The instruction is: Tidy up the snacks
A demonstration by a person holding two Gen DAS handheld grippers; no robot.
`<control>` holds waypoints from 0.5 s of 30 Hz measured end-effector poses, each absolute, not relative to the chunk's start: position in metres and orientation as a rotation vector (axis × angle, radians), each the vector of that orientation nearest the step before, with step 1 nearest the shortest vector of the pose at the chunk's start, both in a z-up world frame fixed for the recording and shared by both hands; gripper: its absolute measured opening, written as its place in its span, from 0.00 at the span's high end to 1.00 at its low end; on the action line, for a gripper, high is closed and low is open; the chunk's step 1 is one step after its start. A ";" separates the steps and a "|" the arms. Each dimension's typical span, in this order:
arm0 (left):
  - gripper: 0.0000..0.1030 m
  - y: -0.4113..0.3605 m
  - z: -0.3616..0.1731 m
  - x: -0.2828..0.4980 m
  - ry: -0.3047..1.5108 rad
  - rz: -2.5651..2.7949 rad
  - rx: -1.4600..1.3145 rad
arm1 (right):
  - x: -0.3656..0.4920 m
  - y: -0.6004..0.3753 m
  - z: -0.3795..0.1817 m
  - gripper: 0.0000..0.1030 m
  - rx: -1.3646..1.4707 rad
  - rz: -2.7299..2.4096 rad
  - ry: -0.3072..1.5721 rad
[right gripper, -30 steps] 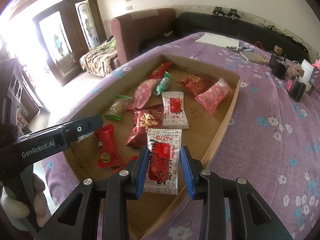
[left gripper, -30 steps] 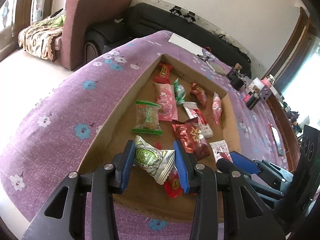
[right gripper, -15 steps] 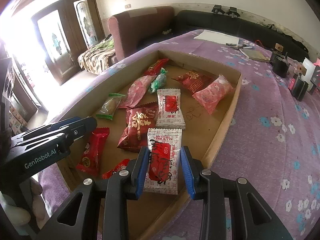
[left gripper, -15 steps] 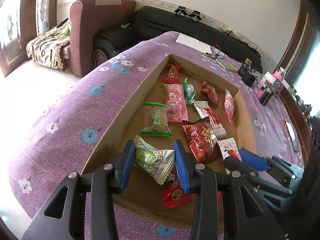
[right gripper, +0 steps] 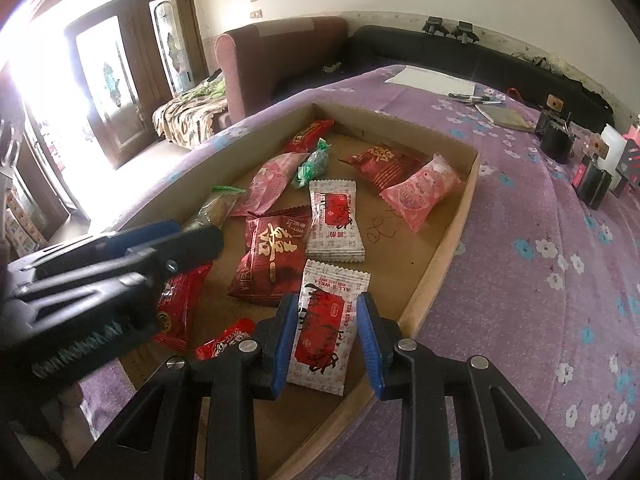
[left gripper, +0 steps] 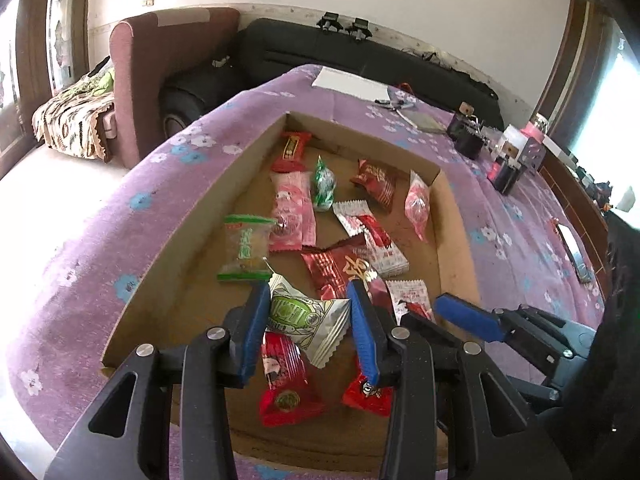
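A shallow cardboard tray [left gripper: 192,256] [right gripper: 444,248] on a purple flowered tablecloth holds several snack packets. My left gripper [left gripper: 306,312] is shut on a silver and green snack packet [left gripper: 304,316] and holds it above the tray's near end, over a red packet [left gripper: 284,380]. My right gripper [right gripper: 328,326] is shut on a white and red snack packet [right gripper: 326,328] near the tray's right wall. It shows in the left wrist view [left gripper: 468,318] at the right, and the left gripper's body [right gripper: 100,268] shows at the left of the right wrist view.
Loose packets lie in the tray: a dark red one [right gripper: 276,256], a white and red one [right gripper: 334,220], pink ones [right gripper: 420,192], a green one [left gripper: 244,248]. Black holders and boxes [right gripper: 556,140] and paper [right gripper: 432,80] sit on the far tablecloth. Sofas stand behind.
Both grippers kept their packets. The left gripper moved forward and to the right over the tray, closer to the right gripper. The right gripper has lifted a little.
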State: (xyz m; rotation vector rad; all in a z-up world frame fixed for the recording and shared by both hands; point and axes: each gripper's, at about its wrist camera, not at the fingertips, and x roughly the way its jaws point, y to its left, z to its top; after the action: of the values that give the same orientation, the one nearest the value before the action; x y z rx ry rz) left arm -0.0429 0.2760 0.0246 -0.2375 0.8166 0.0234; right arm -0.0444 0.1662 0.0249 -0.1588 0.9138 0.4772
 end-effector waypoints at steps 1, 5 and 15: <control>0.64 0.276 0.024 -0.043 0.820 0.025 -0.239 | -0.045 0.166 0.025 0.70 -0.158 0.480 0.912; 0.58 0.278 0.020 -0.042 0.835 0.051 -0.247 | -0.048 0.164 0.031 0.68 -0.151 0.478 0.887; 0.33 0.282 0.021 -0.046 0.856 0.092 -0.288 | -0.057 0.150 0.044 0.60 -0.120 0.460 0.852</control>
State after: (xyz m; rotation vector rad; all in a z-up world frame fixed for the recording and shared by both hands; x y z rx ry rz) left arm -0.0461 0.2823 0.0210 -0.2884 0.8559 0.0918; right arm -0.0569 0.1504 0.0438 -0.1198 0.8518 0.4599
